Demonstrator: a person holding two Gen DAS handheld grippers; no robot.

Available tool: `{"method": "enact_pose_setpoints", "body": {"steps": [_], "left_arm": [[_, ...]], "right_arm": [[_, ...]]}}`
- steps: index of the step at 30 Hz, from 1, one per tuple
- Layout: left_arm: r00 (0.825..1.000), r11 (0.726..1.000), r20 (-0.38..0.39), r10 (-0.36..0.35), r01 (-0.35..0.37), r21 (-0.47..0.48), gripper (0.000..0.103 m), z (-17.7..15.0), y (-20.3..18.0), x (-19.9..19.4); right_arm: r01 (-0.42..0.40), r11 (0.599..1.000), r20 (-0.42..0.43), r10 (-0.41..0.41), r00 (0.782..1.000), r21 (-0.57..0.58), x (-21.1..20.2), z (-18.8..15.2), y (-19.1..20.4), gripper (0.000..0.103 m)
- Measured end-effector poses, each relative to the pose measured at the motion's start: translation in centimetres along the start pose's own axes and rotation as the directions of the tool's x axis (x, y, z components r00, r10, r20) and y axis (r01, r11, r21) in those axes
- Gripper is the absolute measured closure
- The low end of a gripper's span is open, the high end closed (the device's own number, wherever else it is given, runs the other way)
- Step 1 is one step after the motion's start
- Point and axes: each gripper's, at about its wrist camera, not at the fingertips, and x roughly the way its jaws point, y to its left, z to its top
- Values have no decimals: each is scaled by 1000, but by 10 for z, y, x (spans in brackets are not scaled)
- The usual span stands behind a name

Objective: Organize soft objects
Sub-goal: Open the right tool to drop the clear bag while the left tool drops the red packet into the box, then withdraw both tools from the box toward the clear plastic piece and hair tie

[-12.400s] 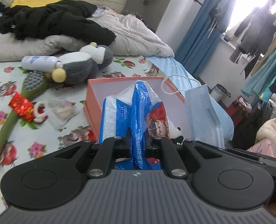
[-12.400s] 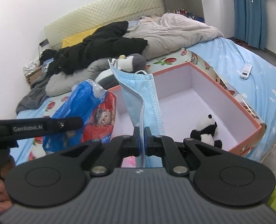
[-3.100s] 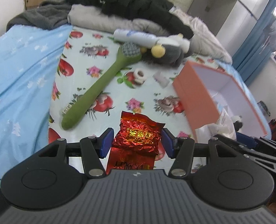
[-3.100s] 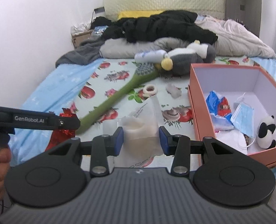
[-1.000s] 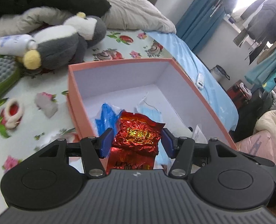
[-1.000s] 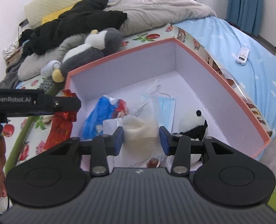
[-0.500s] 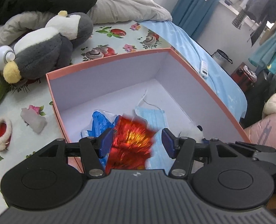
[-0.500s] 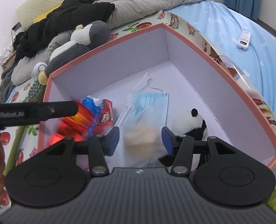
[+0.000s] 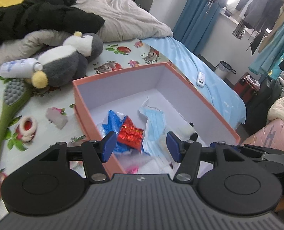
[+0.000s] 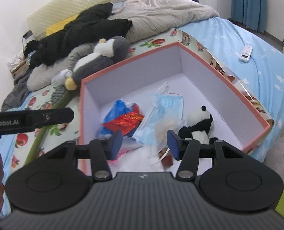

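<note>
Both grippers hang over the near end of the salmon-pink box (image 9: 88, 115) on the bed, and both are empty. The left gripper (image 9: 141, 146) has its blue pads spread wide with nothing between them; the right gripper (image 10: 144, 143) is just as wide.

Inside the box, the red foil packet (image 9: 130, 133) lies on top of the blue plastic bag (image 9: 111, 120), toward 10 o'clock from the left gripper's gap. From the right wrist view the same red foil packet (image 10: 126, 121) sits at 11 o'clock, touching the blue bag (image 10: 119, 108). The light blue face mask (image 10: 167, 105) lies at 12 o'clock, its ear loop trailing toward the far wall. A pale clear pouch (image 10: 164, 128), blurred, sits on the mask just ahead of the right pads. The small panda plush (image 10: 197, 126) rests at 1 o'clock against the right wall.

Outside the box, at 10 o'clock on the flowered sheet, lie a grey penguin plush (image 9: 65, 65), a white bottle (image 9: 17, 67) touching it, and a green long-handled brush (image 9: 5, 111). A white remote (image 10: 246, 53) lies on the blue cover at 2 o'clock.
</note>
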Motion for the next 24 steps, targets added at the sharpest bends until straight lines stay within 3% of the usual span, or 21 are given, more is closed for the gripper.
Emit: {"method": "enact_pose_setpoints", "body": {"steps": [11, 24], "left_arm": [[995, 1000, 95, 16, -16, -6, 39, -57, -14, -110], [979, 998, 198, 58, -53, -27, 39, -118, -7, -214]], "right_arm": [[-1, 996, 96, 9, 995, -87, -79, -37, 48, 49], [-56, 986, 141, 78, 987, -155, -136, -80, 94, 49]]}}
